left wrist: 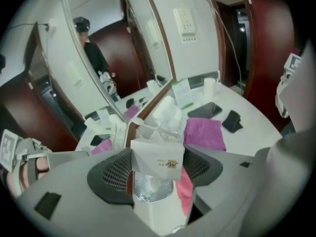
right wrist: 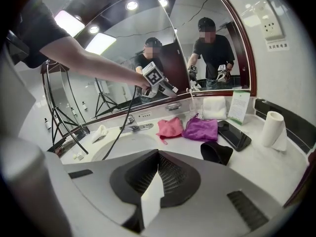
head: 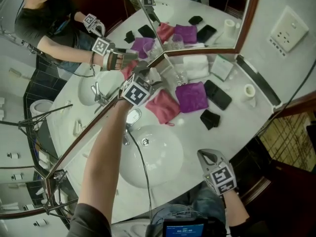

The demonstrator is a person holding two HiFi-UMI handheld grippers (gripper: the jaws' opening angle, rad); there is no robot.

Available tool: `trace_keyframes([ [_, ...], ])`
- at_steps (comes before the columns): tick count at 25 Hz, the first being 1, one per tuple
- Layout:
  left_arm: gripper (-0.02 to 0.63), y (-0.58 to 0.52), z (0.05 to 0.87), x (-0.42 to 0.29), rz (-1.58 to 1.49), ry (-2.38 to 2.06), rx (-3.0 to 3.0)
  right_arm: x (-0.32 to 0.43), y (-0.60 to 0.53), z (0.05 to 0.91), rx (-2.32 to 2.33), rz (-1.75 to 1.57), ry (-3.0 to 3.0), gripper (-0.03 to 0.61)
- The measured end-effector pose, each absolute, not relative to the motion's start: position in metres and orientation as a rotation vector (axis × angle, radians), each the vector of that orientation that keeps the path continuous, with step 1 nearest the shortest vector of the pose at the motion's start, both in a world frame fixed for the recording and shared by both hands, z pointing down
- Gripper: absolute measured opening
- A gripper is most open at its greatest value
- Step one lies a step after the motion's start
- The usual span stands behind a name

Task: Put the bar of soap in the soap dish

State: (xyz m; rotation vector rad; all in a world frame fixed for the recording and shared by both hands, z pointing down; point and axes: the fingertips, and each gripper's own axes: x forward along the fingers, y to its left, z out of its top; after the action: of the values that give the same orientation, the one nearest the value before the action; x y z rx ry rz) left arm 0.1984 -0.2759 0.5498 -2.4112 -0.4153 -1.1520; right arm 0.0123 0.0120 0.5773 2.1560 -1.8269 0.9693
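White vanity counter (head: 242, 120) set in a mirrored corner, with a sink (head: 163, 162) at its near side. Your left gripper (left wrist: 155, 157) is held over the back of the counter, its jaws clamped on the soap (left wrist: 157, 154), a small white box with a gold logo. Just below the box sits a silvery tray (left wrist: 150, 189), possibly the soap dish; the view is too close to be sure. Your right gripper (right wrist: 157, 174) hangs by the counter's front edge, jaws pressed together, empty.
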Motion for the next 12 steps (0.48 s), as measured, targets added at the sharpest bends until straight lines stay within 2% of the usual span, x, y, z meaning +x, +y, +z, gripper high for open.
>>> trace_keyframes([
  [12,0.318,-0.249,0.406,0.127,-0.692,-0.168,-2.894,0.015,-0.009,0.511,2.155,0.819,-1.826,0.017],
])
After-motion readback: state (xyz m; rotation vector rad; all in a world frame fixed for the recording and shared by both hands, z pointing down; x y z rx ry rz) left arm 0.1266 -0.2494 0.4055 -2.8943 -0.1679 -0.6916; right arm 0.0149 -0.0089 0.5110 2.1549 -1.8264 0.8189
